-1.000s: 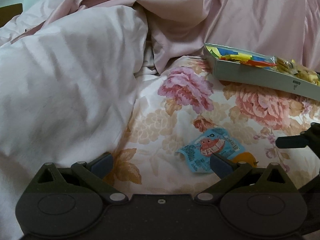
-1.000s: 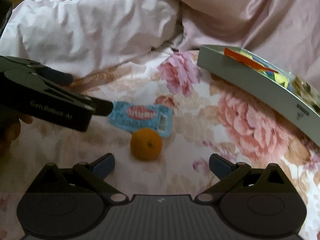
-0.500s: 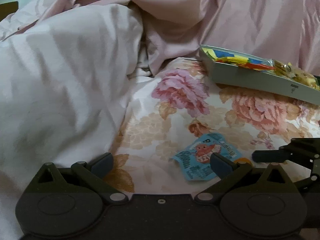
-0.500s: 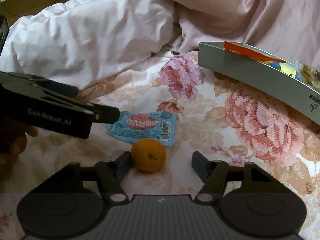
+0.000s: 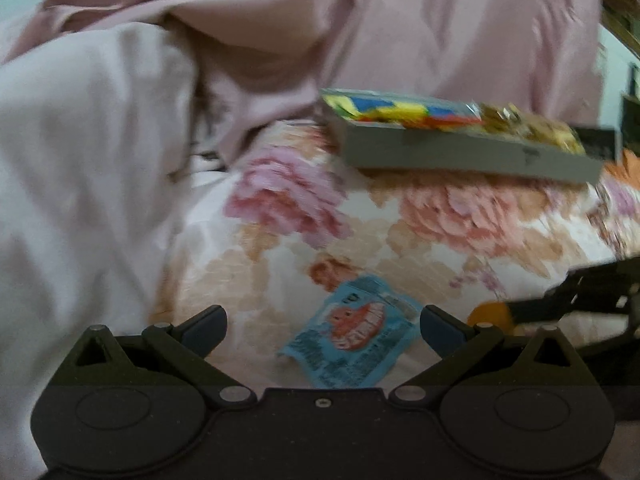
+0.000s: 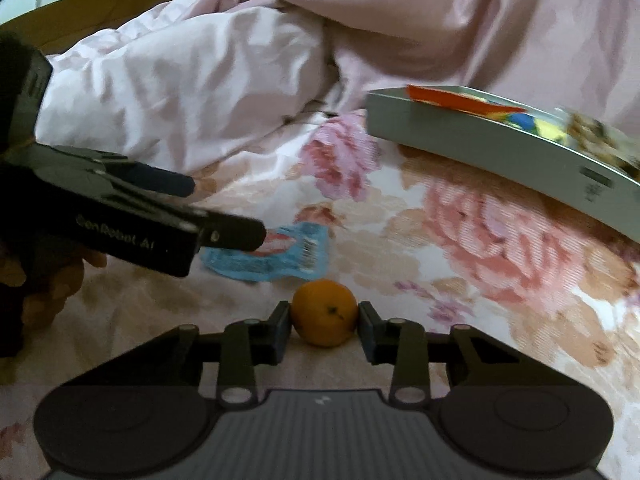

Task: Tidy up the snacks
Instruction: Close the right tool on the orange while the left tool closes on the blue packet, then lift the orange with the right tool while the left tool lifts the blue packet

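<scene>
My right gripper (image 6: 325, 322) occupies the lower centre of the right wrist view; its jaws have just been closing and both pads now touch the orange (image 6: 324, 312) between them. My left gripper (image 5: 322, 322) sits at the bottom of its own view, jaws spread wide. My left hand (image 6: 44, 280) grips its handle at the left edge.
</scene>
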Motion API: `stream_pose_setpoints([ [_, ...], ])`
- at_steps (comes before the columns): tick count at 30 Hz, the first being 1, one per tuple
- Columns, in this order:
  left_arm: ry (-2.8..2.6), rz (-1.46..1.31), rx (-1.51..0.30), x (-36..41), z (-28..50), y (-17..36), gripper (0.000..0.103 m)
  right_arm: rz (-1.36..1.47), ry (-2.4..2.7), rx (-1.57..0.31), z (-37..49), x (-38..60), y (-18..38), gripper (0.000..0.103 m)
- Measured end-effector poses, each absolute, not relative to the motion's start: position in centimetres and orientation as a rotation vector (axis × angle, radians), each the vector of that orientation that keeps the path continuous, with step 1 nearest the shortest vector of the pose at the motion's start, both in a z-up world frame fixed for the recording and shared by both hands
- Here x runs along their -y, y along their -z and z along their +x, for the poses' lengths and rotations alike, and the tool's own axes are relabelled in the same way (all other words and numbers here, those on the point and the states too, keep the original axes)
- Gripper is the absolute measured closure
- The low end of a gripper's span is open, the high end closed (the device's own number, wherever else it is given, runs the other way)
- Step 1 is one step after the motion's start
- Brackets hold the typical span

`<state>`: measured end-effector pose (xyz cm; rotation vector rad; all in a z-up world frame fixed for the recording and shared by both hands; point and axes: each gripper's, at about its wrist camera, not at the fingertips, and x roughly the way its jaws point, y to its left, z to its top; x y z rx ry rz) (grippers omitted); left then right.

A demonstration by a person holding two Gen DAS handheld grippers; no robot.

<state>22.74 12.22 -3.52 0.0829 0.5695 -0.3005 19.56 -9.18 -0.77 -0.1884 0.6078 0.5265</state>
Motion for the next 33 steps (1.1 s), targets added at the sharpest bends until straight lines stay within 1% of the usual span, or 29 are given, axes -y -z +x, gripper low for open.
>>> stream_pose_setpoints([
  [7,0.410,0.147,-0.636,-10.9,24.4,5.4,0.001,-0.156,-0.461,-0.644,18.5,12.5,0.5,0.063],
  [8,0.417,0.145,-0.640,-10.8,24.6,5.5,0.007,-0.150,-0.453,-0.648,18.4,12.8,0.5,0.063],
  [15,0.442,0.163,-0.637,-10.4,24.4,5.5,0.025,-0.150,-0.443,-0.656,17.8,13.4,1.0,0.063],
  [17,0.455,0.163,-0.647,-10.2,24.3,5.5,0.035,-0.155,-0.445,-0.655,17.7,13.2,1.0,0.063],
  [19,0.449,0.163,-0.653,-10.0,24.2,5.4,0.039,-0.154,-0.446,-0.654,17.5,13.3,0.9,0.063],
  [33,0.324,0.094,-0.717,-8.4,22.0,4.2,0.042,-0.116,-0.436,-0.632,16.4,14.4,0.7,0.063],
])
